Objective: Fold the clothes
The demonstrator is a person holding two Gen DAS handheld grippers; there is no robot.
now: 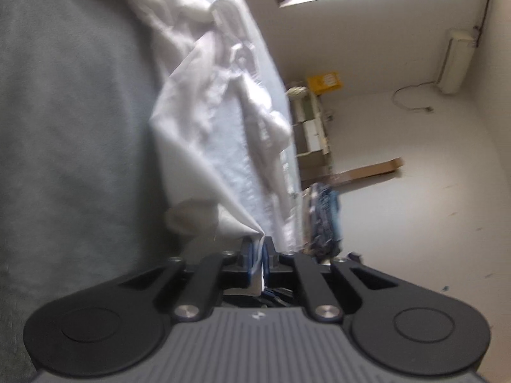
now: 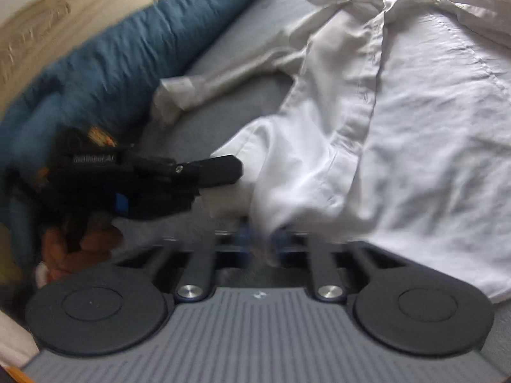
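A white button-up shirt [image 2: 424, 134] lies spread and creased on the grey bed sheet [image 2: 223, 118], one sleeve [image 2: 223, 73] stretched out to the left. My right gripper [image 2: 260, 239] is shut on the shirt's near hem. My left gripper [image 1: 257, 255] is shut on a corner of the same shirt [image 1: 207, 134] and lifts it taut off the bed; it also shows in the right wrist view [image 2: 223, 172], just left of the right gripper.
A dark blue pillow or duvet [image 2: 127, 48] lies along the carved headboard [image 2: 35, 22]. In the left wrist view, the bed [image 1: 70, 127] fills the left, with white floor [image 1: 415, 191], cardboard boxes [image 1: 316, 140] and a pile of blue clothes [image 1: 325, 217] beyond its edge.
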